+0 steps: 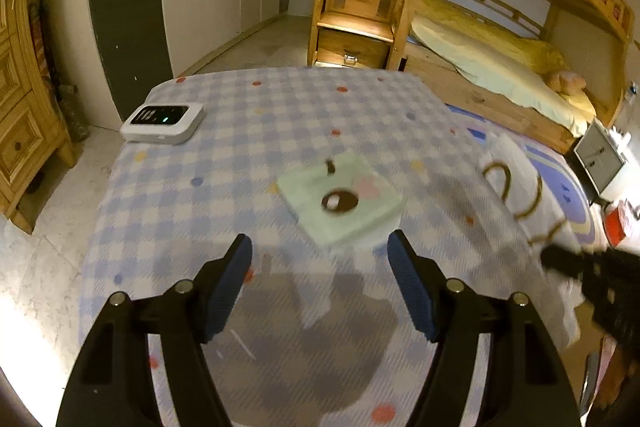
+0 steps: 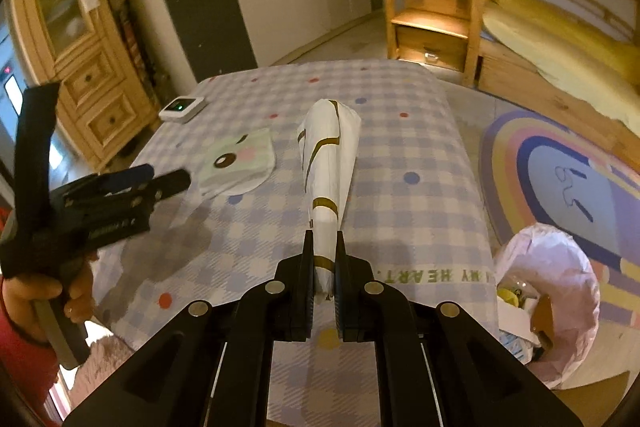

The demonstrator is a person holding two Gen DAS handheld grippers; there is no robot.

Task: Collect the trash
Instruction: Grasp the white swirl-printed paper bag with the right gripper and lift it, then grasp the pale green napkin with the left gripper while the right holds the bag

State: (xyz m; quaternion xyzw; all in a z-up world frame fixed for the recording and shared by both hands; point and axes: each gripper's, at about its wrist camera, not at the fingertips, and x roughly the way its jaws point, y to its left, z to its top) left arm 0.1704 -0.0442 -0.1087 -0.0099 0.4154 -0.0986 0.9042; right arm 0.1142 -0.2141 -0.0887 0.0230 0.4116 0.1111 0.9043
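One white wrapper with gold stripes (image 2: 328,163) is clamped at its near end between the closed fingers of the right gripper (image 2: 323,267). Its long axis runs straight away from the gripper, above the checked tablecloth (image 2: 420,155), with the wider far end pointing toward the table's far edge. In the left wrist view the wrapper (image 1: 516,187) is motion-blurred and hard to make out. The left gripper (image 1: 320,247) is spread wide and holds nothing, just short of a pale green tissue pack (image 1: 340,199) lying flat. A pink trash bag (image 2: 556,267) stands open beside the table; its contents are partly hidden, with yellow and white scraps visible.
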